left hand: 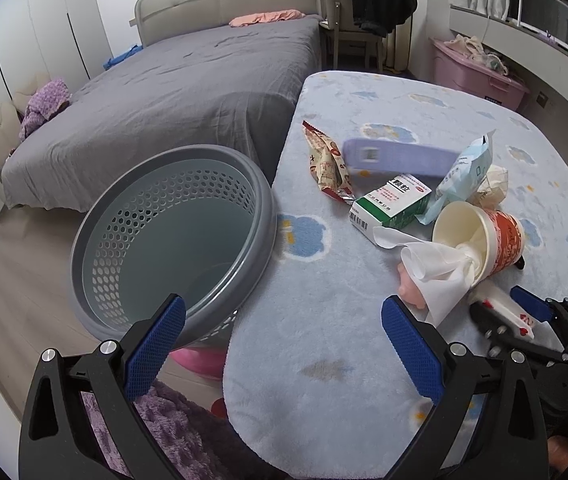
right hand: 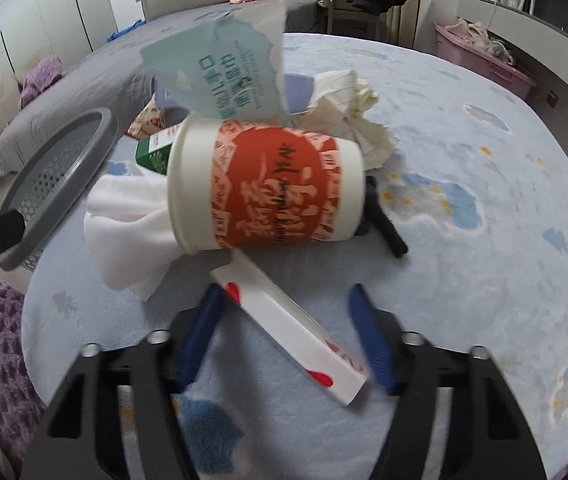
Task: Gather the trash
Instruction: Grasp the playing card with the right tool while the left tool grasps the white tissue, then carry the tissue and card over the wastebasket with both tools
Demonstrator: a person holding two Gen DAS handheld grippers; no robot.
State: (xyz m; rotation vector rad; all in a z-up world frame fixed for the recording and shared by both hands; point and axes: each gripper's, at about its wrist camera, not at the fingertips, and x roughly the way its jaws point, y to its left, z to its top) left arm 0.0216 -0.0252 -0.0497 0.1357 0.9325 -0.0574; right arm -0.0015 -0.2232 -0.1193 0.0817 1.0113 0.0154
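On a surface (right hand: 483,240) covered with a pale blue cloud-print cloth, the right claw (right hand: 287,336) brackets a flat white box with red hearts (right hand: 284,320), its blue pads either side of it, though contact cannot be told. Just beyond lie a tipped red-and-white paper cup (right hand: 268,188), white tissue (right hand: 124,232) and wrappers. The left claw (left hand: 284,344) hangs spread and empty beside a grey perforated bin (left hand: 172,240) at the surface's edge.

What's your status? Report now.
Left gripper open, empty, near the grey basket. Right gripper straddles the white card box, grip unclear through blur. Paper cup and tissue lie just beyond it.
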